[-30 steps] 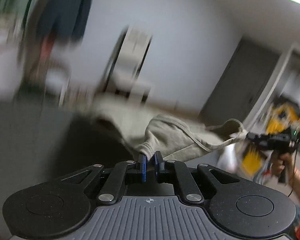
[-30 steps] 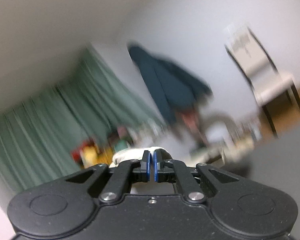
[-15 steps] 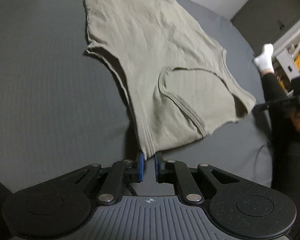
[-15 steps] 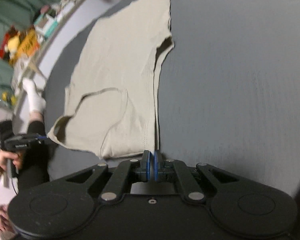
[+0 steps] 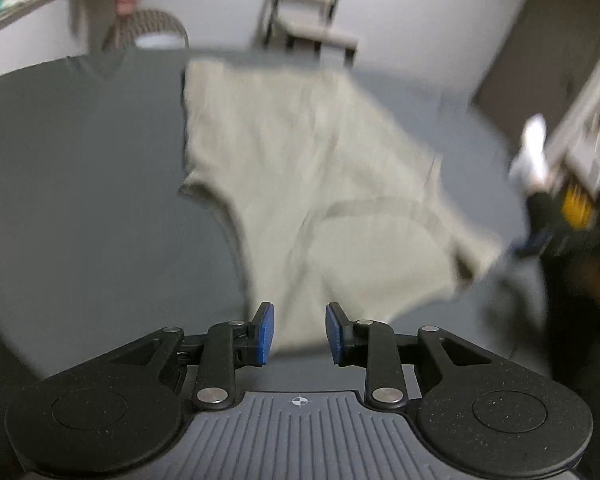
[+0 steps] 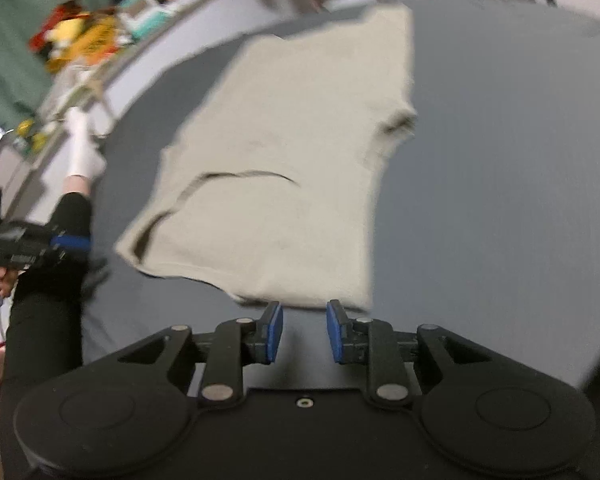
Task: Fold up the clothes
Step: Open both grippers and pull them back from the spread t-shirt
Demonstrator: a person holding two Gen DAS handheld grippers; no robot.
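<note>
Left gripper (image 5: 299, 334) and right gripper (image 6: 304, 330): jaws have just been opening, now partly spread, pads clear of cloth. Beige shirt (image 5: 308, 184) lies flat on the grey bed (image 5: 80, 184), its near hem just beyond both grippers. A chair (image 5: 312, 0) stands beyond the bed.

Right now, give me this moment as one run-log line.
shirt: spread flat on grey surface | left tongs: just opened, shirt released | right tongs: just opened, nothing between pads | fold: not started
</note>
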